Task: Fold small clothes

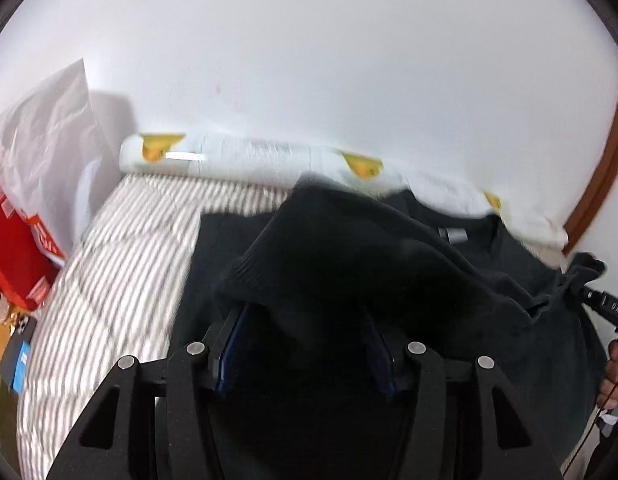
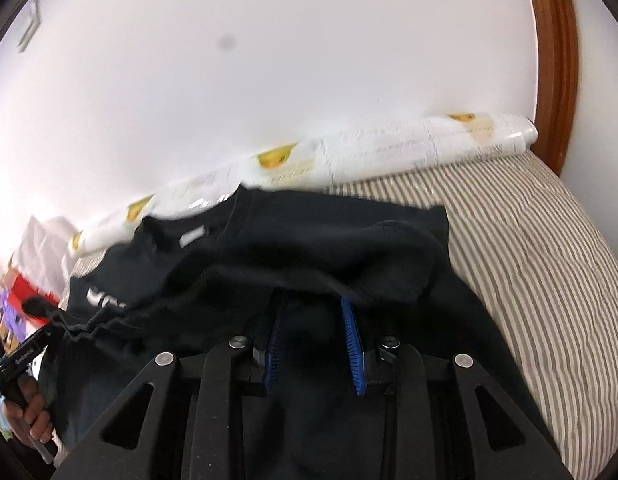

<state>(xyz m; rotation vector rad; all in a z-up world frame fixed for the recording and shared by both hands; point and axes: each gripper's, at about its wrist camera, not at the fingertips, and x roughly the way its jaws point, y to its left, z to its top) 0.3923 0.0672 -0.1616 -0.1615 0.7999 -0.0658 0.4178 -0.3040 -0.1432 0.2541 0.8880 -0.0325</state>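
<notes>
This is a bedroom in a home: beyond the jaws a bed with a striped cover meets a plain white wall, a long roll of printed wrap lies along the wall, and a wooden frame stands to their right.

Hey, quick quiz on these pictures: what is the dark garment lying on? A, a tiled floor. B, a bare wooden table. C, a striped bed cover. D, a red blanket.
C: the black garment is spread over a striped bed cover, whose grey and pale stripes show on both sides of the cloth in the two wrist views.
</notes>
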